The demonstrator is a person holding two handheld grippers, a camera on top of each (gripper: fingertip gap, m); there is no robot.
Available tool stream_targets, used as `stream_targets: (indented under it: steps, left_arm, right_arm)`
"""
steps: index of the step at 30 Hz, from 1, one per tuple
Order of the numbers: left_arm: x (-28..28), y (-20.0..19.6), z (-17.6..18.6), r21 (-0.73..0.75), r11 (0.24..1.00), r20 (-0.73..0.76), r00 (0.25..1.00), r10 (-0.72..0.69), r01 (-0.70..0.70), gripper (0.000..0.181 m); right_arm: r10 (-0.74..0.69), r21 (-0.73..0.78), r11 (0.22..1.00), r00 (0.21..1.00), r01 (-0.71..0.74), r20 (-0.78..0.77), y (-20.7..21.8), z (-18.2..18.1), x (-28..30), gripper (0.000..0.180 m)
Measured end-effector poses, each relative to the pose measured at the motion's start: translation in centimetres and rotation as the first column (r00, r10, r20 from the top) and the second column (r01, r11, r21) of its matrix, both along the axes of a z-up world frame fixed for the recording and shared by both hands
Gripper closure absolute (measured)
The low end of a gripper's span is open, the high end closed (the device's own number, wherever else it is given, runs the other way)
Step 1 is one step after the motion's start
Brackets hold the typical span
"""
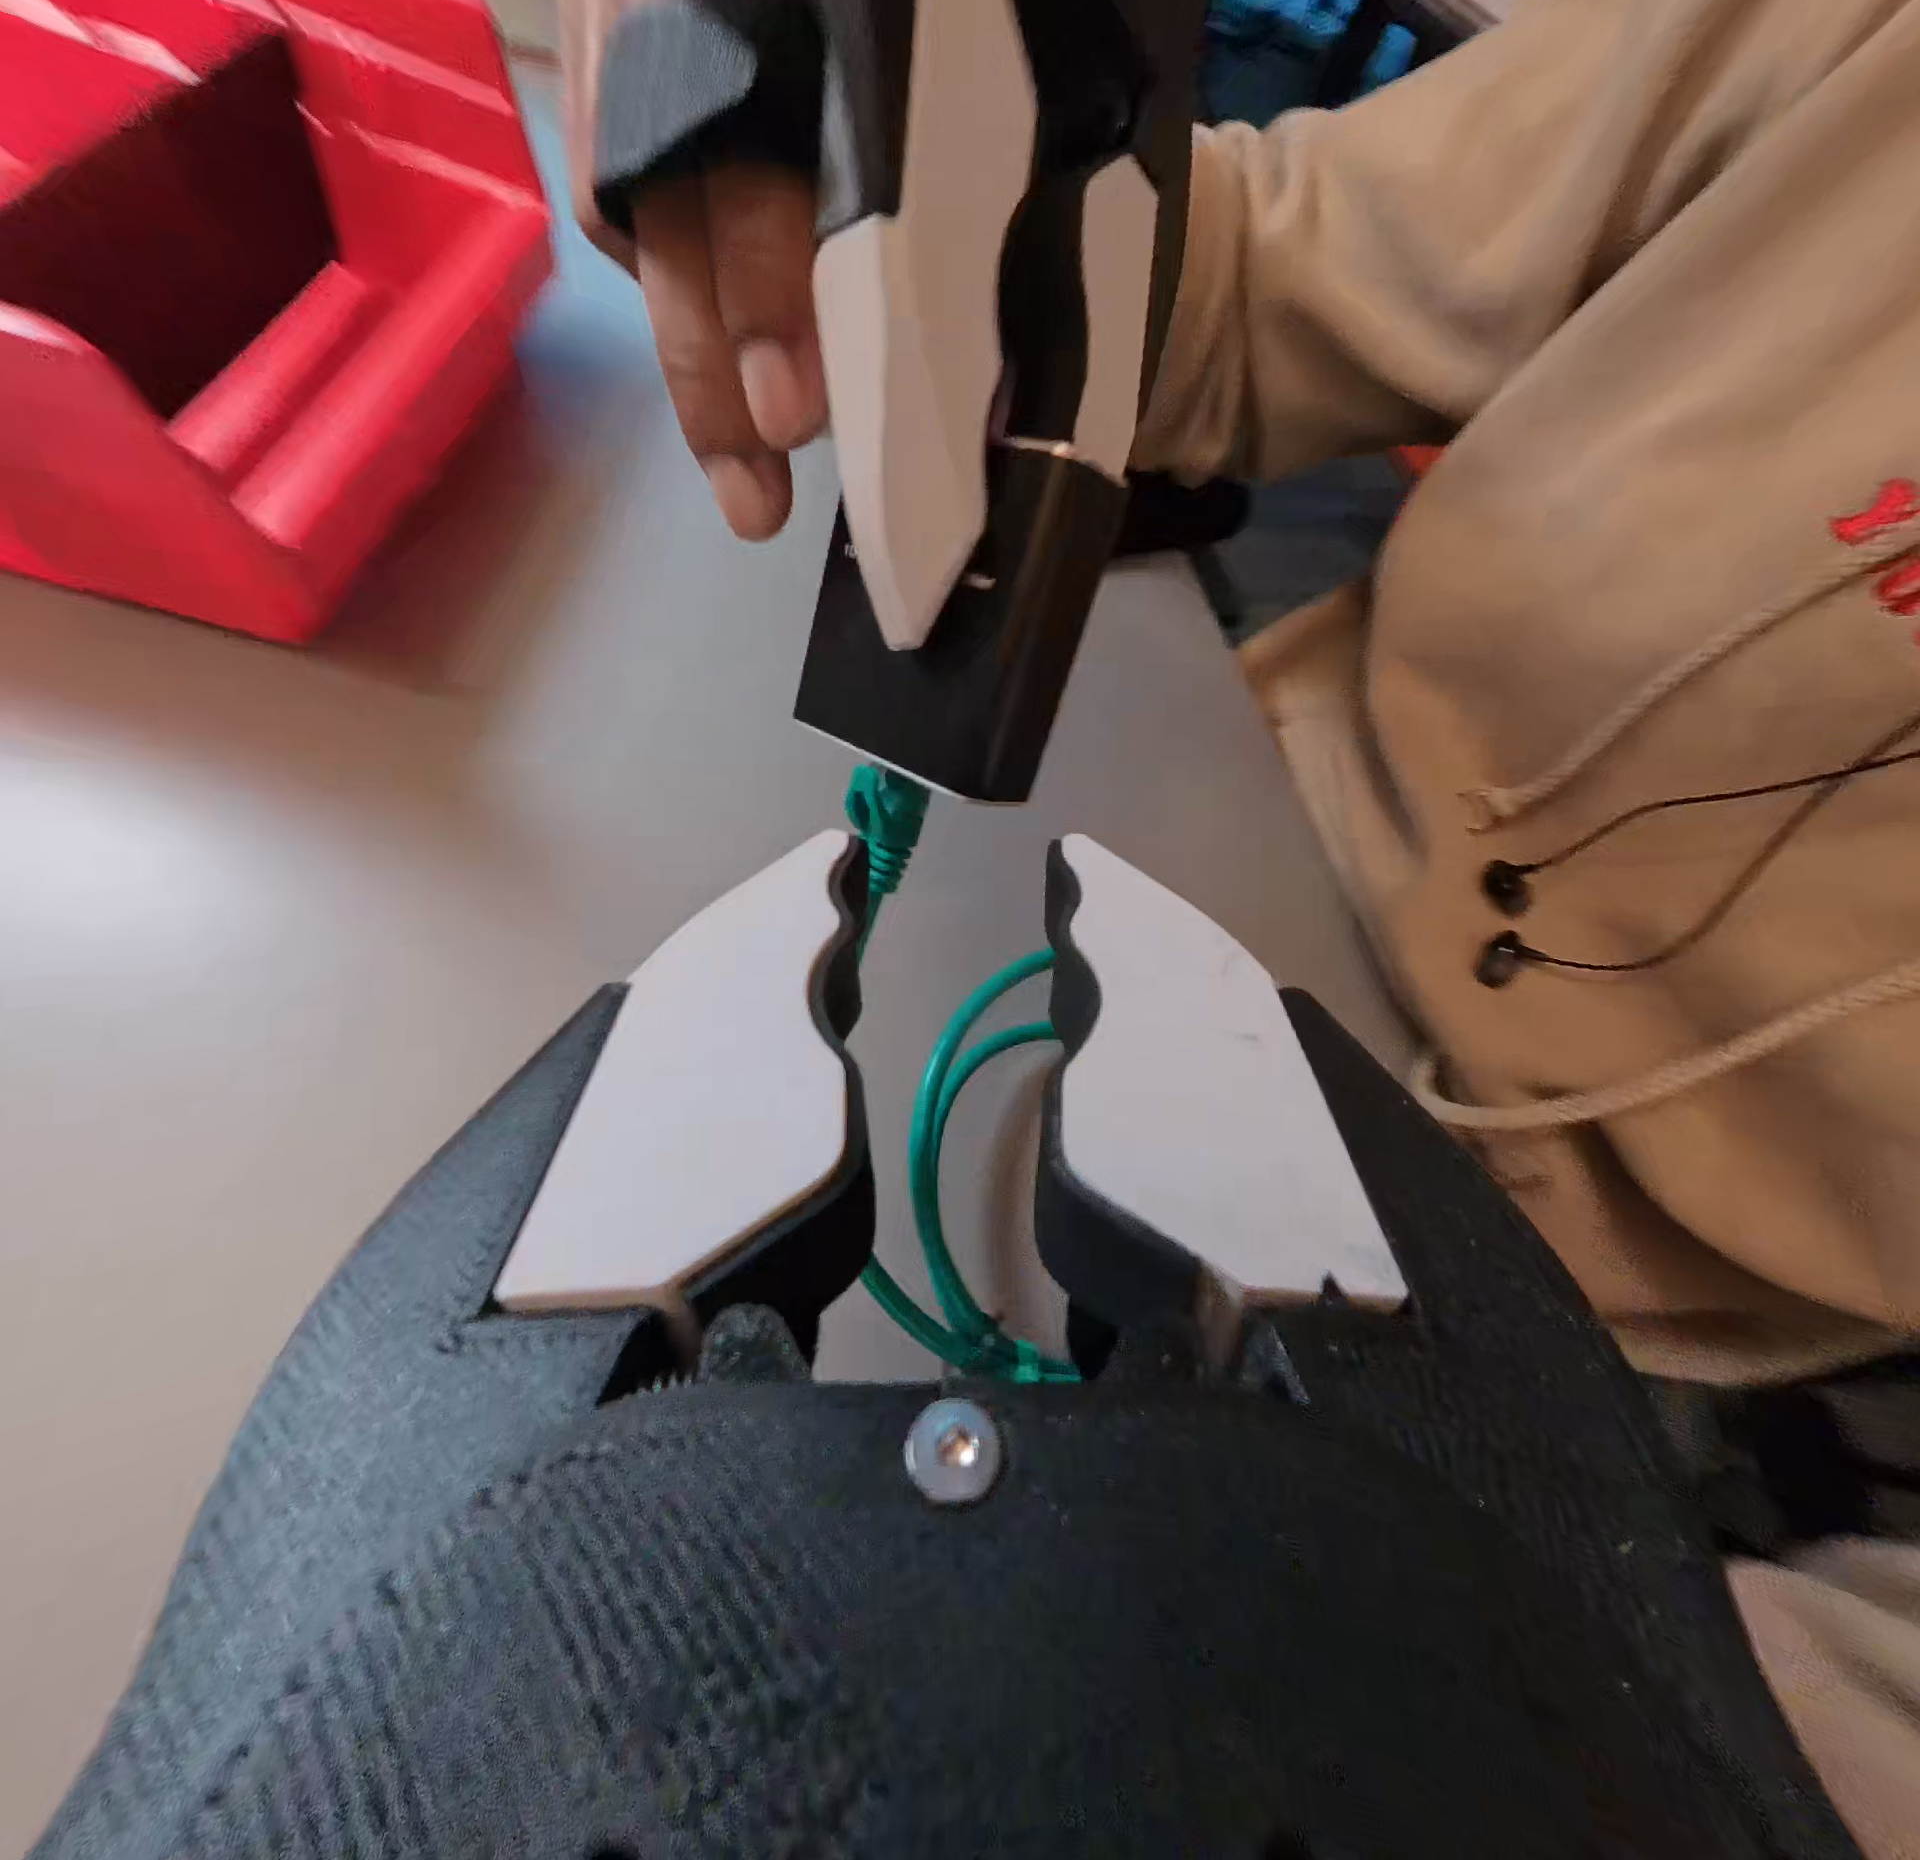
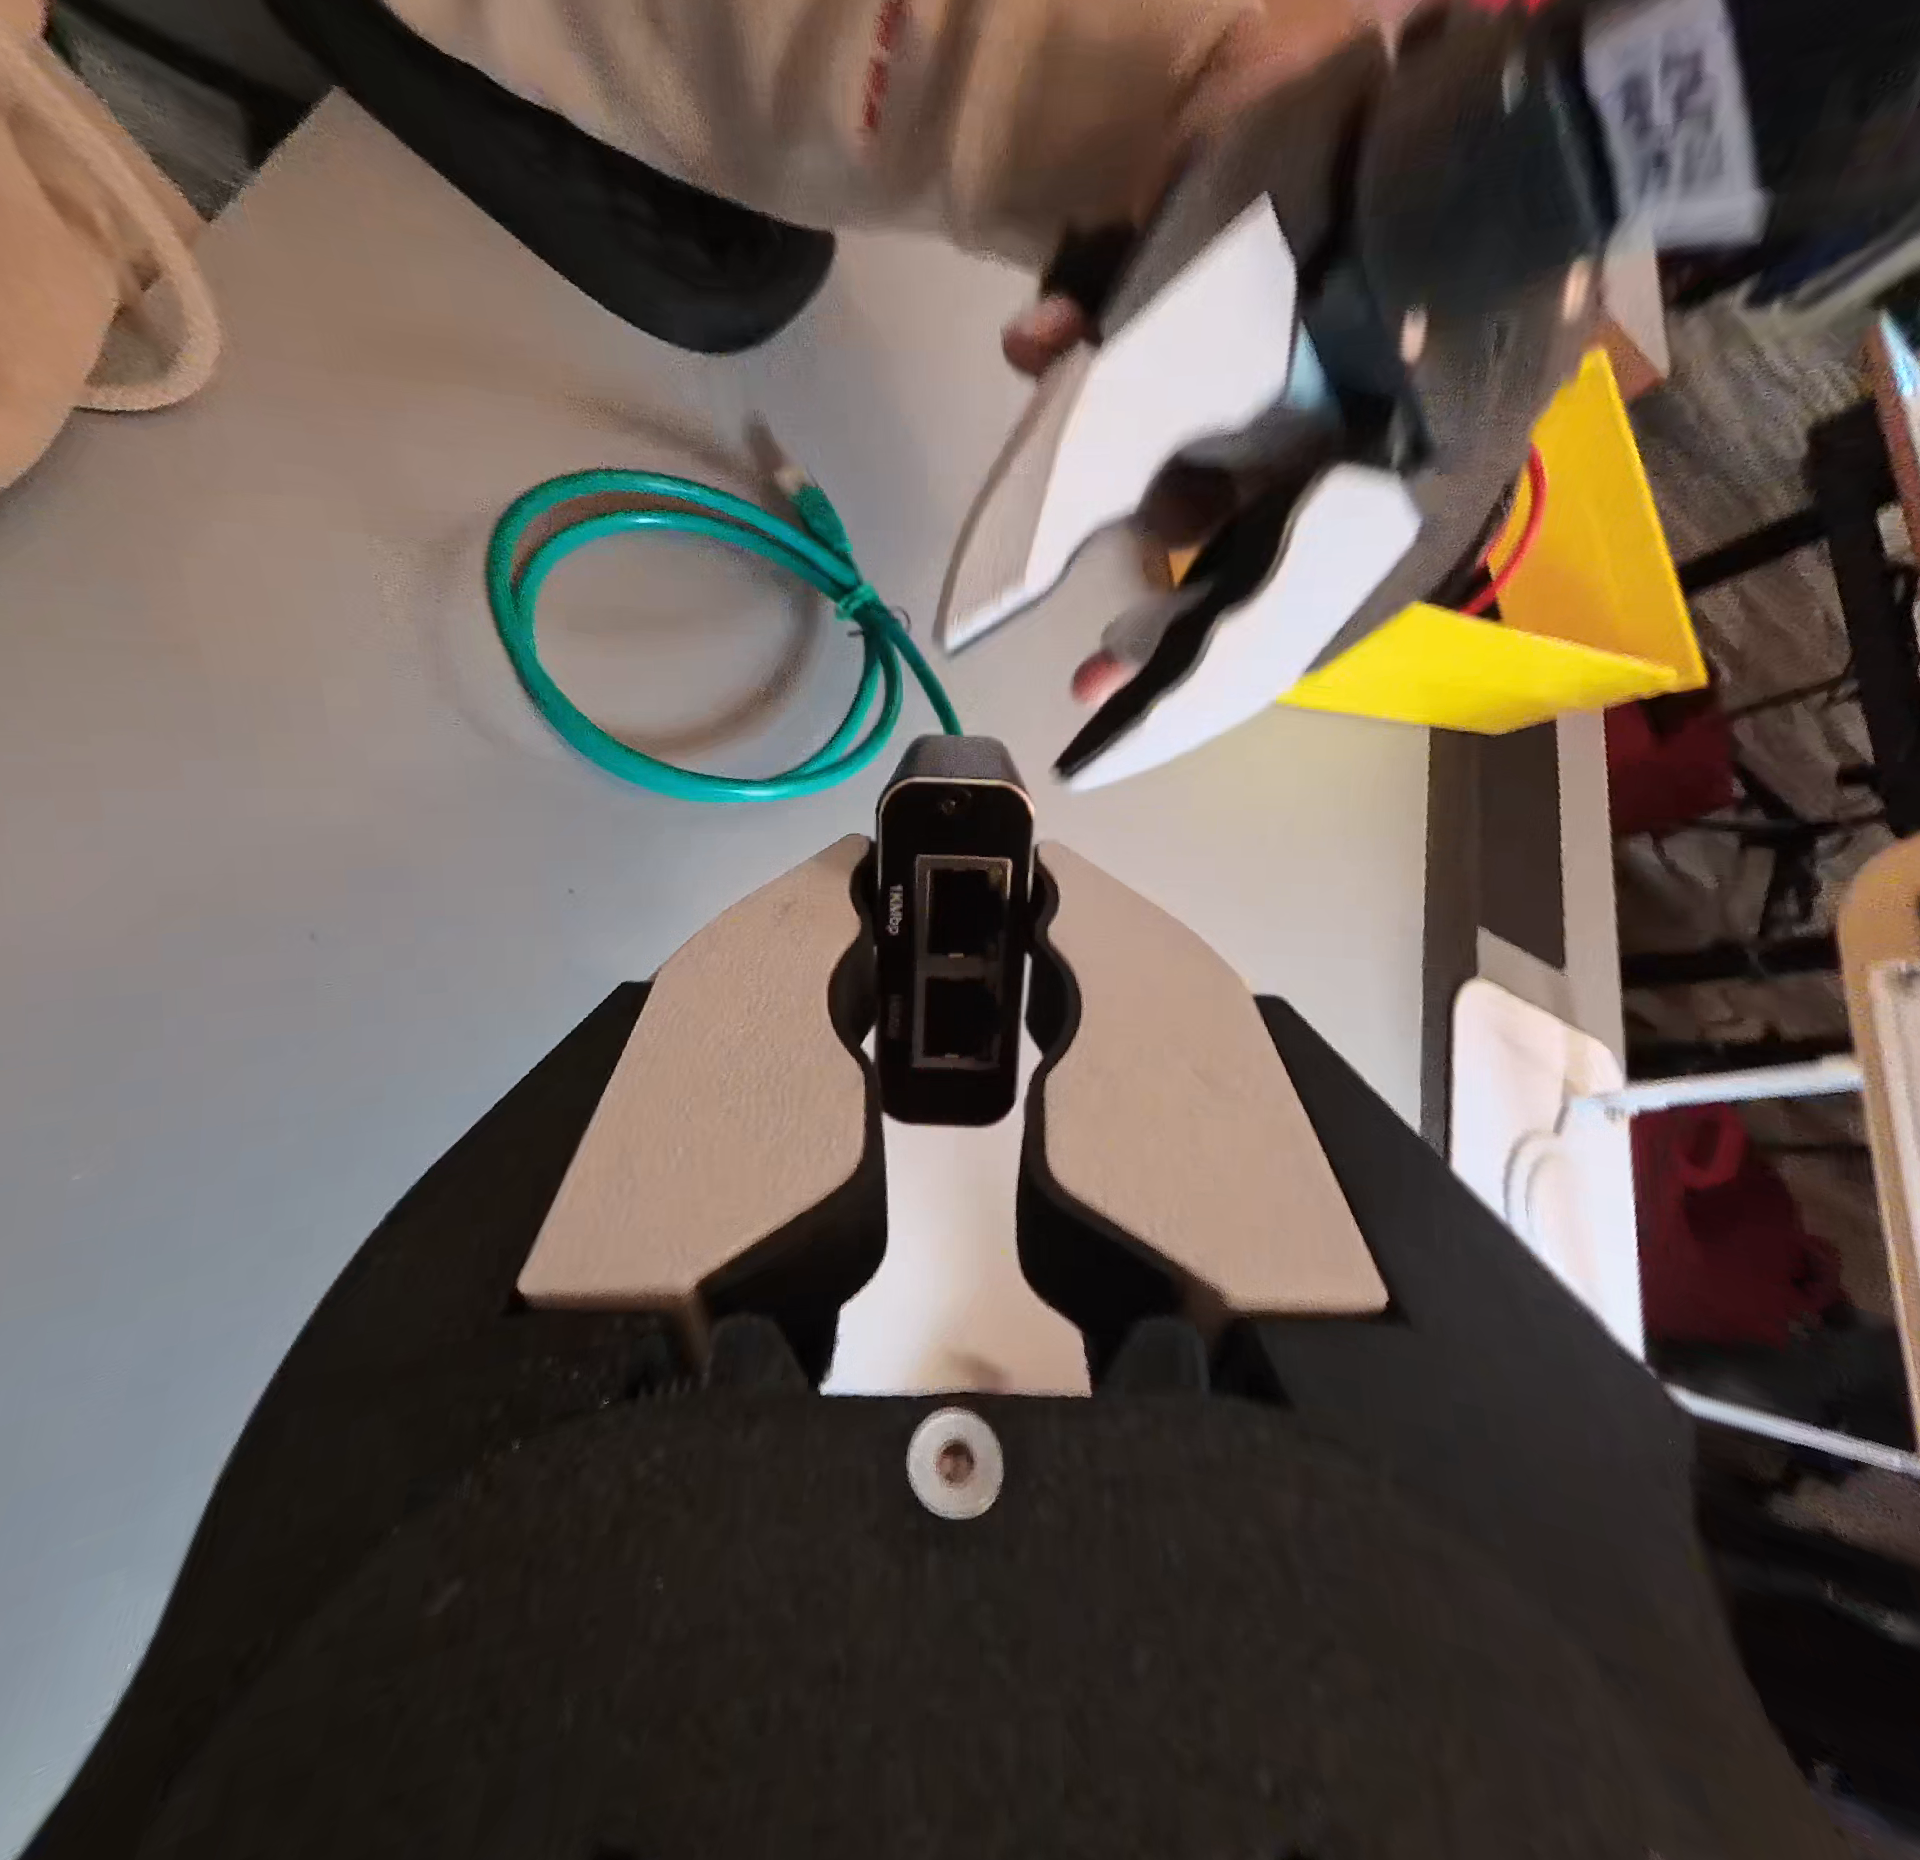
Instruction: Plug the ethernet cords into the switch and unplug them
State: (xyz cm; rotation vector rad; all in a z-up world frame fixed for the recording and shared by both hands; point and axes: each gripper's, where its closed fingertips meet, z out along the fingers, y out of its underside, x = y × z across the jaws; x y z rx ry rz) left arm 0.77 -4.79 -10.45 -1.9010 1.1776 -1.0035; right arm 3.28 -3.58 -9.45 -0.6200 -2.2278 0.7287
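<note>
My right gripper (image 2: pixel 956 854) is shut on a small black switch (image 2: pixel 956 979) and holds it above the grey table (image 2: pixel 260 875). Two empty ports face the right wrist camera. A green ethernet cord (image 2: pixel 623 750) lies coiled on the table; one end runs up behind the switch and its other plug (image 2: pixel 805 496) lies free. In the left wrist view, the cord's green plug (image 1: pixel 883 813) sits in the switch's (image 1: pixel 935 667) lower end, under the right gripper (image 1: pixel 997 553). My left gripper (image 1: pixel 951 860) is open just below that plug, the cord running between its fingers. It shows blurred in the right wrist view (image 2: pixel 1008 704).
A red plastic bin (image 1: pixel 208 304) stands at the far left of the table. A yellow bin (image 2: pixel 1507 667) stands at the table's right edge (image 2: pixel 1455 875). A person's beige sleeve (image 1: pixel 1558 460) and hand (image 1: pixel 727 356) are close by. Clutter lies beyond the edge. Both grippers' tips are close together, under 4 cm apart.
</note>
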Motion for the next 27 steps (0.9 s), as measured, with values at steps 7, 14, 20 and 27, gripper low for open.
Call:
stream_targets:
  steps: [7, 14, 20, 27]
  left_arm:
    - [1.0, 2.5, 3.0, 0.415, 0.895, -0.165, 0.954, 0.249, -0.162, 0.135]
    - [2.9, 2.9, 6.6, 0.582, 0.780, -0.036, 0.951, 0.309, -0.231, 0.157]
    - [2.3, 1.7, 12.9, 0.489, 0.770, 0.398, 0.890, 0.222, -0.410, 0.157]
    - [0.8, 1.4, 16.0, 0.353, 0.776, 0.705, 0.694, 0.148, -0.523, 0.157]
  right_arm:
    - [-0.178, -0.112, 0.978, 0.984, 0.176, -0.002, 2.1, 2.2, -0.5, 0.156]
    - [-0.194, -0.307, 0.940, 0.972, 0.145, -0.135, 0.8, 7.1, -0.4, 0.155]
    - [-0.221, -0.627, 0.772, 0.881, -0.103, -0.418, 1.1, 14.3, 0.9, 0.145]
    - [-0.189, -0.693, 0.718, 0.942, -0.061, -0.278, 0.6, 10.1, -1.8, 0.148]
